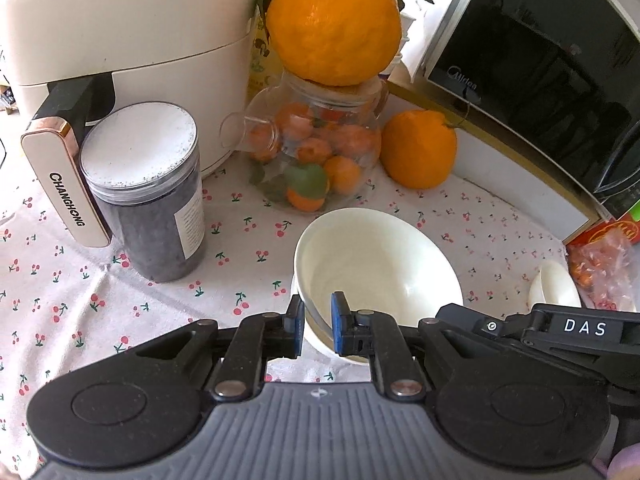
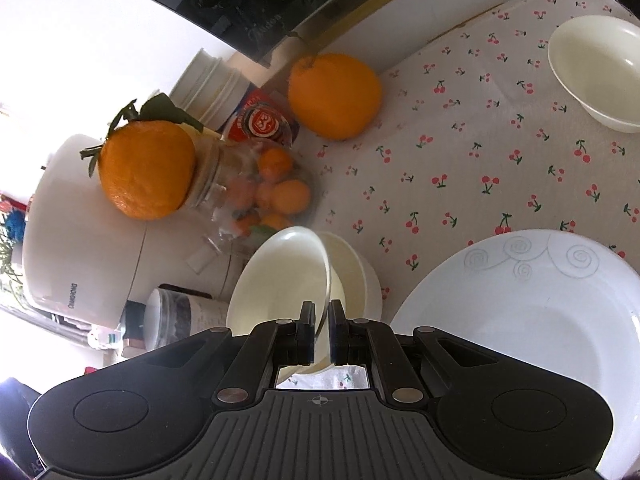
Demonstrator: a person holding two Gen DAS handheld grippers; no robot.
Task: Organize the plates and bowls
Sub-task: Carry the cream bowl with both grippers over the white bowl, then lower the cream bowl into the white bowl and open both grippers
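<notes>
- The left hand-held gripper (image 1: 318, 322) pinched a white bowl's (image 1: 376, 264) rim.
- The right hand-held gripper (image 2: 321, 330) clamped a tilted bowl's (image 2: 276, 276) rim beside a plate (image 2: 520, 320).

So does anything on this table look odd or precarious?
Yes: a big orange is balanced on the lid of the glass jar of small oranges, where it could roll off. Nothing looks spilled or broken.
</notes>
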